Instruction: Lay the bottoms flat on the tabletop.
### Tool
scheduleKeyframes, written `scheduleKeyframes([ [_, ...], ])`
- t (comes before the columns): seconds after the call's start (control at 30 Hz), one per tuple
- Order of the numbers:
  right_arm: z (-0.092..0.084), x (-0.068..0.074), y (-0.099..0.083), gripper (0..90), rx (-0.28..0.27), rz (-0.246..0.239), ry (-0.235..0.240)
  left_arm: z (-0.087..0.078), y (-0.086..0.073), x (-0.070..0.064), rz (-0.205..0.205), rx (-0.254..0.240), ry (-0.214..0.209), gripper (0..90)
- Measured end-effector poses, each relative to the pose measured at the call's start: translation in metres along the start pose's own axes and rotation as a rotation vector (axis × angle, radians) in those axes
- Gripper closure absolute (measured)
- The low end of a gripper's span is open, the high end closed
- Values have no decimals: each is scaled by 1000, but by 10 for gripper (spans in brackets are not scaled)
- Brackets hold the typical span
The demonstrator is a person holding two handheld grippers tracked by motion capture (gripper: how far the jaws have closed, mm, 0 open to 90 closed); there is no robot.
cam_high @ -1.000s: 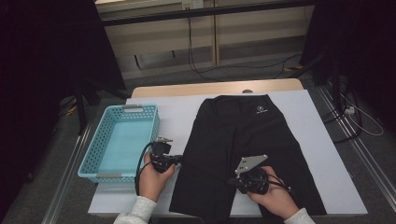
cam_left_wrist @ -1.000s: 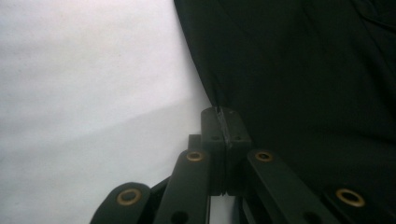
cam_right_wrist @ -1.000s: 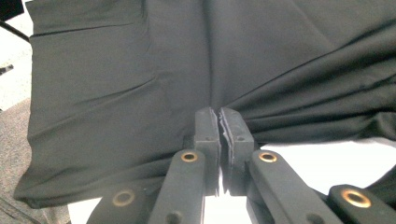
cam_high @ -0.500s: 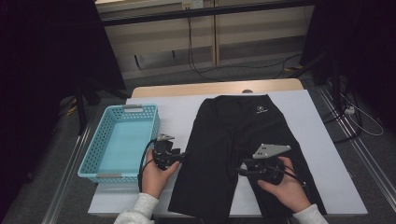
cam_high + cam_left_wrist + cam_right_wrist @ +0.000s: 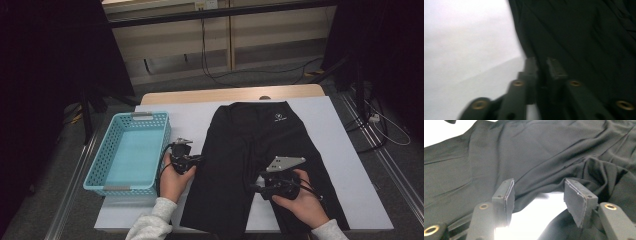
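Black fabric pinched at the left gripper [image 5: 541, 66], jaws drawn together on the outer side edge of the black shorts [image 5: 260, 160], having just been closing, a fold of cloth between the pads as far as the blur of the left gripper view allows; seen from the high view at the left leg's hem side, just beside the white table cover [image 5: 350, 165]. Across the garment, right gripper [image 5: 537, 200] standing apart, jaws having just been opening, pads [image 5: 508, 195] free of cloth and straddling the gap of bare white between the two legs, inner edge of the leg lying just ahead of the tips. Shorts spread flat, waistband toward the far edge with a small white logo, legs toward the person's side, right leg somewhat rumpled near the crotch. Turquoise basket [image 5: 107, 160] to the left of the shorts, near the left hand [image 5: 175, 182]. Judged as the start of a fold: one side already gripped, the other hand lining up its hold. Next move likely calling for the right jaws to close on a leg edge without gathering both layers unevenly; then both hands lifting together, keeping the fabric taut so the fold lands square.
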State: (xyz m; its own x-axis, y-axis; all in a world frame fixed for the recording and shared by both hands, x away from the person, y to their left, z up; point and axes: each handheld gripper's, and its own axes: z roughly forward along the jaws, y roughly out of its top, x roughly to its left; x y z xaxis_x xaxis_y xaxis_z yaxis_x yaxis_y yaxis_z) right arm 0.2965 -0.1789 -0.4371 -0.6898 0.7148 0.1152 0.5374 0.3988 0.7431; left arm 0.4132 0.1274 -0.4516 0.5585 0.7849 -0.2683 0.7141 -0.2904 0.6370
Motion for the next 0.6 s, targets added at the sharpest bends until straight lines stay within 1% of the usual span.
scheduleKeyframes([
  [0.07, 0, 1, 0, 417, 0, -4, 3, -2, 0, 0, -5, -7, 10, 895],
  [0.17, -1, 1, 1, 408, -4, -7, 4, -14, 0, 4, -58, -33, 22, 898],
  [0.27, -2, 2, 1, 402, -4, -10, 8, -23, -2, 5, -76, -39, 37, 899],
  [0.3, -1, 2, 1, 401, -4, -10, 9, -25, -2, 5, -73, -37, 47, 898],
  [0.33, -1, 2, 1, 398, -2, -10, 10, -25, -2, 4, -77, -38, 46, 895],
  [0.37, -1, 2, 1, 396, -2, -9, 9, -25, -1, 3, -71, -38, 39, 886],
  [0.4, -1, 2, 1, 395, -3, -10, 9, -24, 0, 1, -53, -52, 44, 828],
  [0.43, -2, 3, 1, 393, -4, -11, 11, -22, 2, -1, -30, -68, 60, 681],
  [0.47, -2, 3, 2, 391, -6, -13, 12, -19, 3, -1, 3, -78, 69, 589],
  [0.53, -2, 3, 2, 386, -8, -13, 13, -13, 8, 1, 31, -96, 66, 533],
  [0.57, -1, 3, 2, 384, -7, -13, 14, -9, 11, 3, 28, -108, 55, 485],
  [0.6, -1, 2, 2, 382, -7, -14, 16, -5, 14, 5, 12, -114, 49, 460],
])
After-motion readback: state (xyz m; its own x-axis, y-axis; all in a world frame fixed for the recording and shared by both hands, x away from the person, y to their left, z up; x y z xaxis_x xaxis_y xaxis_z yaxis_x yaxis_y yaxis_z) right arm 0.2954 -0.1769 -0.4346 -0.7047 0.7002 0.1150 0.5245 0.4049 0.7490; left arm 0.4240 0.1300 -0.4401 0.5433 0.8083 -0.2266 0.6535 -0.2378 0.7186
